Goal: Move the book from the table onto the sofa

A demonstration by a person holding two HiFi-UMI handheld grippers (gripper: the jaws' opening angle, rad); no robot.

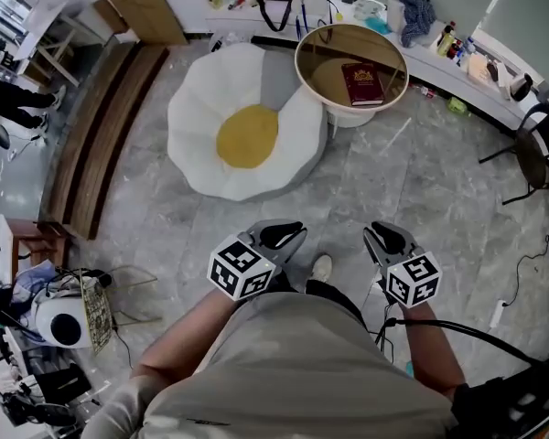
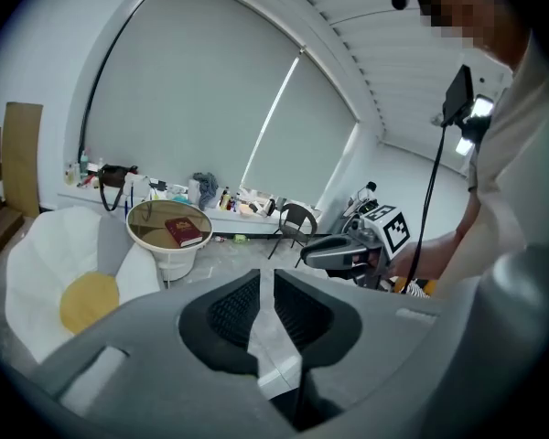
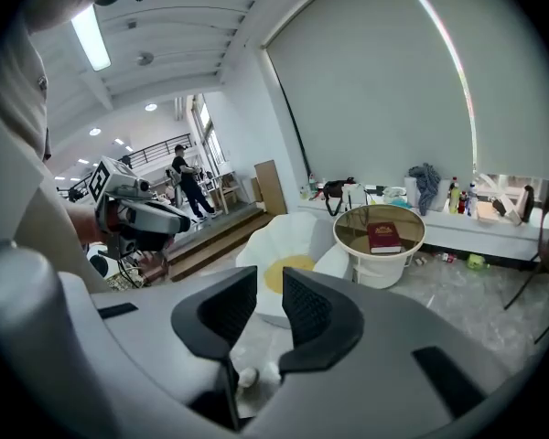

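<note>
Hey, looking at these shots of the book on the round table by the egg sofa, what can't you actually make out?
Book: the cover lettering is too small to read in every view.
Bottles: too small to identify in the head view.
Chair: cut off by the head view's right edge.
Person's feet: only one shoe shows in the head view; the torso hides the rest.

Left gripper (image 1: 282,237) barely ajar, right gripper (image 1: 388,240) wider apart, both empty, side by side, angled downward.
</note>
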